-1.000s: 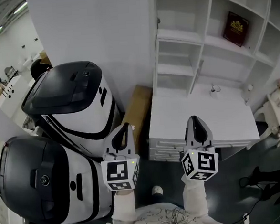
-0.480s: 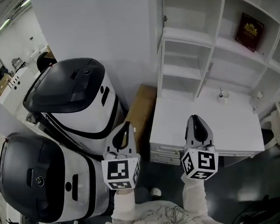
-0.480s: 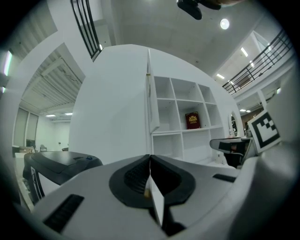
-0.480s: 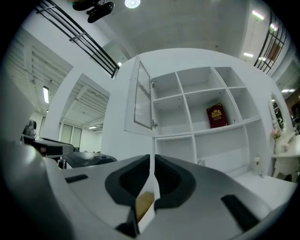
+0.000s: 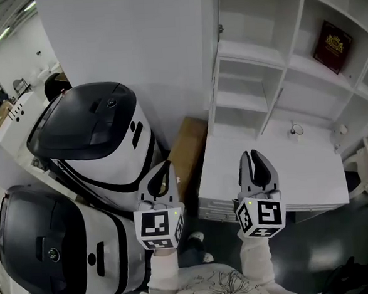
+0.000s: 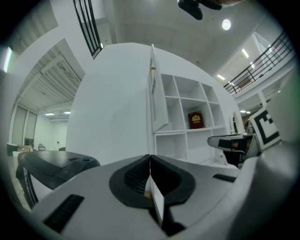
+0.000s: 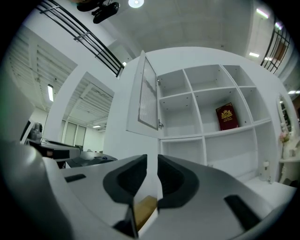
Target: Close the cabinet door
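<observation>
The white cabinet's door (image 7: 148, 97) stands swung out at the left of the open shelves, its ribbed panel facing me; in the head view the door (image 5: 210, 41) shows nearly edge-on. A dark red book (image 5: 332, 46) leans in an upper shelf. My left gripper (image 5: 163, 166) is shut and empty, held in front of the cabinet's left side and well short of the door (image 6: 158, 93). My right gripper (image 5: 252, 155) hovers over the white counter (image 5: 312, 178), its jaws a narrow gap apart with nothing between them. Neither gripper touches the door.
Two large black-and-white machines (image 5: 101, 136) (image 5: 53, 246) crowd the left. A brown cardboard box (image 5: 187, 146) is wedged between them and the cabinet. A small round object (image 5: 296, 130) sits on the counter's back. The person's shoes (image 5: 197, 240) show on the dark floor.
The head view has shifted a little toward the cabinet. My right gripper's jaws have parted slightly. The left gripper stays shut in the same place.
</observation>
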The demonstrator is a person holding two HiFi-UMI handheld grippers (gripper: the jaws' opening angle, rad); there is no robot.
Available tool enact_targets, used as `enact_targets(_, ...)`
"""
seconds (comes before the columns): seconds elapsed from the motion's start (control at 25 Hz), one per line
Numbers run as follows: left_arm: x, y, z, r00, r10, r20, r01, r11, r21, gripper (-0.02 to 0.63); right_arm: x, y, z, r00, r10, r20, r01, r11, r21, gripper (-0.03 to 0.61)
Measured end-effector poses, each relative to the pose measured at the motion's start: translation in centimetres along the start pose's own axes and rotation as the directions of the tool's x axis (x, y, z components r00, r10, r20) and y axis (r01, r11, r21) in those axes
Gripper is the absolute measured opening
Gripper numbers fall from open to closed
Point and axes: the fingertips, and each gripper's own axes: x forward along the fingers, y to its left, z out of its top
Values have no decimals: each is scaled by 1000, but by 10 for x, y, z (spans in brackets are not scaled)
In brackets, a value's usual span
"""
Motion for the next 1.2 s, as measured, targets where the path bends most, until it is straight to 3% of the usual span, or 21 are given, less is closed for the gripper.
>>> enact_targets(0.28, 27, 22, 8, 1000, -20, 18, 20, 1000, 5, 5, 36, 23, 31, 996, 48, 69, -46, 999, -23, 74)
enact_targets(0.76, 35, 68, 11, 999, 28, 26, -29, 1000, 13, 5, 87, 69, 63, 977, 159, 140, -145, 984, -102, 103)
enact_targets(1.2, 38, 91, 9, 997, 74, 27, -74, 997, 4, 5, 108, 82, 65, 977, 159, 143, -147, 985, -91, 103)
